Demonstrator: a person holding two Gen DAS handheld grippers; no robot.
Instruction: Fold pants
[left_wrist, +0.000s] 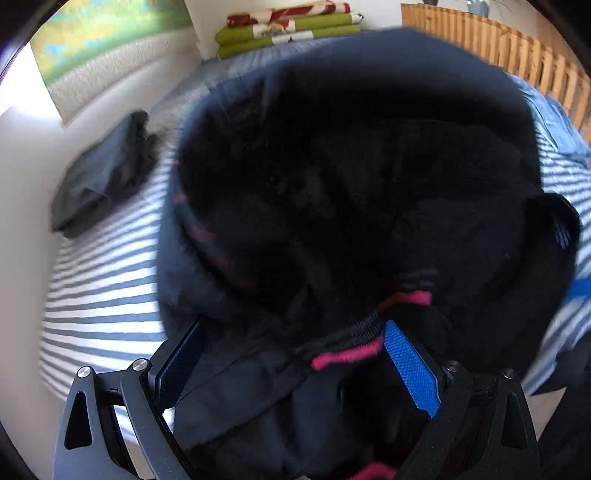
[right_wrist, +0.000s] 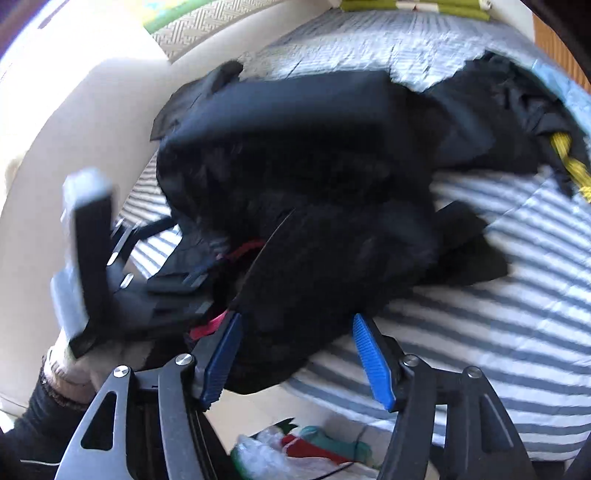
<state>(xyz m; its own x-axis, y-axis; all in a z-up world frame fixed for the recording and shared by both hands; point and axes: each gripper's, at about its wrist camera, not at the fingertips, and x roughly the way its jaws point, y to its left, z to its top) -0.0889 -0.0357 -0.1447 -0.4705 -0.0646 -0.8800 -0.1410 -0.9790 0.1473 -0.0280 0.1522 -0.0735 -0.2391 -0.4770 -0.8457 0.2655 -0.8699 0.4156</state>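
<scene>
The dark navy pants (left_wrist: 351, 166) with a pink drawstring (left_wrist: 347, 354) fill the left wrist view, bunched on the striped bed. My left gripper (left_wrist: 293, 365) stands wide open, and the waistband and drawstring lie between its blue pads (left_wrist: 410, 369). In the right wrist view the pants (right_wrist: 314, 240) spill over the bed's near edge. My right gripper (right_wrist: 297, 358) is open at a narrower gap. A roll of fabric sits between its fingers, beside the left pad (right_wrist: 221, 358), with striped sheet showing before the right pad. The left gripper (right_wrist: 92, 258) shows blurred at left, in a gloved hand.
A folded dark garment (left_wrist: 103, 173) lies at the bed's left side. Green and red folded blankets (left_wrist: 288, 29) are stacked at the head end, near a wooden slatted frame (left_wrist: 517, 55). More dark clothes with a yellow strap (right_wrist: 569, 162) lie at far right. Bags and cloth (right_wrist: 295, 450) sit on the floor.
</scene>
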